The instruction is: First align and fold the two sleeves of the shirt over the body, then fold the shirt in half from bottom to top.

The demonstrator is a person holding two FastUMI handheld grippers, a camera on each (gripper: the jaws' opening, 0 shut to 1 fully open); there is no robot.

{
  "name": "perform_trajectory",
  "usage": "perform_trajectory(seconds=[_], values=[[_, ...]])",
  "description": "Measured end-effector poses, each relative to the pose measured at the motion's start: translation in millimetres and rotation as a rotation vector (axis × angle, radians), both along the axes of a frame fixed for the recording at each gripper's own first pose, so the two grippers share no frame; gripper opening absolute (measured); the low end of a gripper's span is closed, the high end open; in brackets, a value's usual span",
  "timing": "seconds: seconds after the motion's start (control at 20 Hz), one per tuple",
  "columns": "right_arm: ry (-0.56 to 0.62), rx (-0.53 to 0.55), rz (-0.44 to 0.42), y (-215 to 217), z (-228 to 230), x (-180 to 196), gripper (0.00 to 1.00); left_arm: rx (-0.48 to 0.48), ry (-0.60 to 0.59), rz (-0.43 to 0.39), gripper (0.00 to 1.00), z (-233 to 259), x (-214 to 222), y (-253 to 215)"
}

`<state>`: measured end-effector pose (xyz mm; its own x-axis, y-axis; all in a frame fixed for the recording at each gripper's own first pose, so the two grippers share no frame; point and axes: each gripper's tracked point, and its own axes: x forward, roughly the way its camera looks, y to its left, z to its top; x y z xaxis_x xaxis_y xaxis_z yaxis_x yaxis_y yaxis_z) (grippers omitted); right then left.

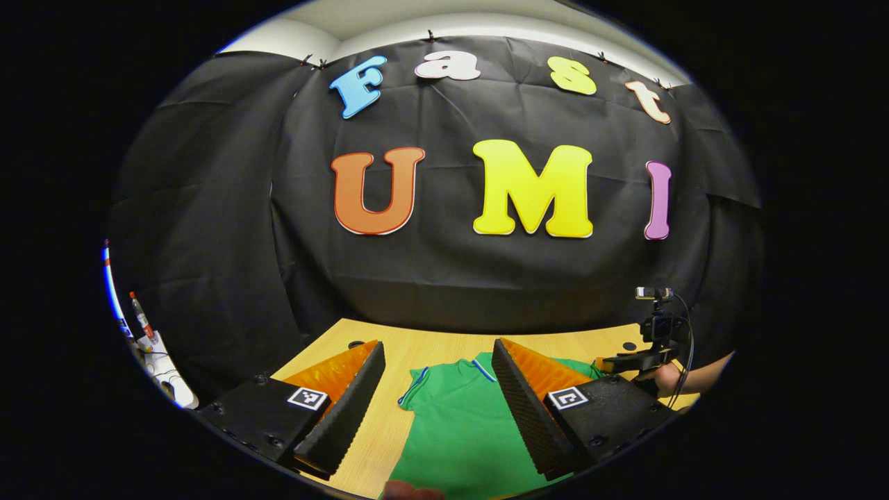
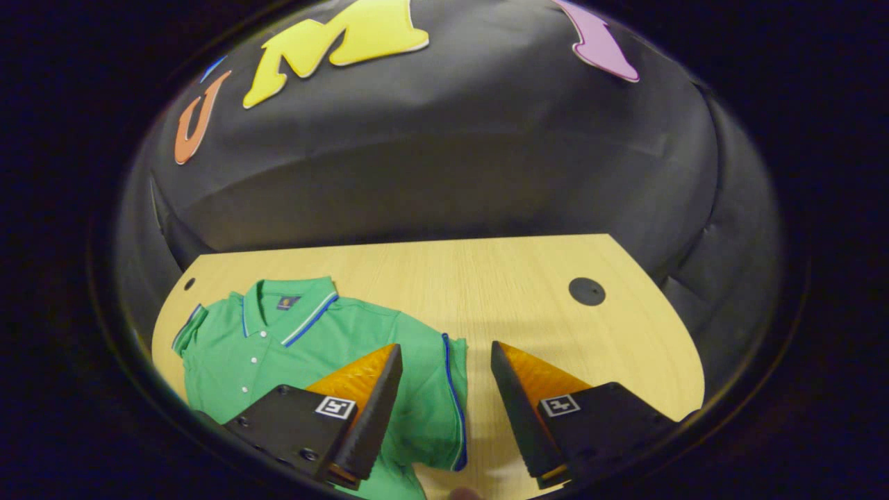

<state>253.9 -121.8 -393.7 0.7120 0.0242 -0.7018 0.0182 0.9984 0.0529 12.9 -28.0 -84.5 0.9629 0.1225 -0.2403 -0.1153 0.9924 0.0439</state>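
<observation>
Two spread grippers, left gripper (image 1: 439, 361) and right gripper (image 2: 444, 361), hover above a green shirt (image 2: 278, 340), lower left, on the wooden table (image 2: 528, 292).

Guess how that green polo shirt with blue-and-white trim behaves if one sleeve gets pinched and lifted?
The green polo shirt lies flat with soft creases on the wooden table, so it is probably floppy and the lifted sleeve would drape rather than hold shape. It looks like thin knit, likely light. Pushed, it would probably bunch up rather than slide as one piece.

Bright even light, sharp centre, edges bowed (fisheye)
</observation>
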Motion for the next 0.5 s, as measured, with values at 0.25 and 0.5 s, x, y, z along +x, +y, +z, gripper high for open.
perform_trajectory(seconds=[0.25,0.5], values=[[0.047,-0.002,-0.003,-0.5,-23.9,8.4,0.49,-0.005,0.034,0.016,0.99,-11.7,-1.0,1.7],[0.076,-0.062,0.026,3.9,-34.8,4.9,0.48,0.004,0.034,0.019,1.0,-12.6,0.1,5.7]])
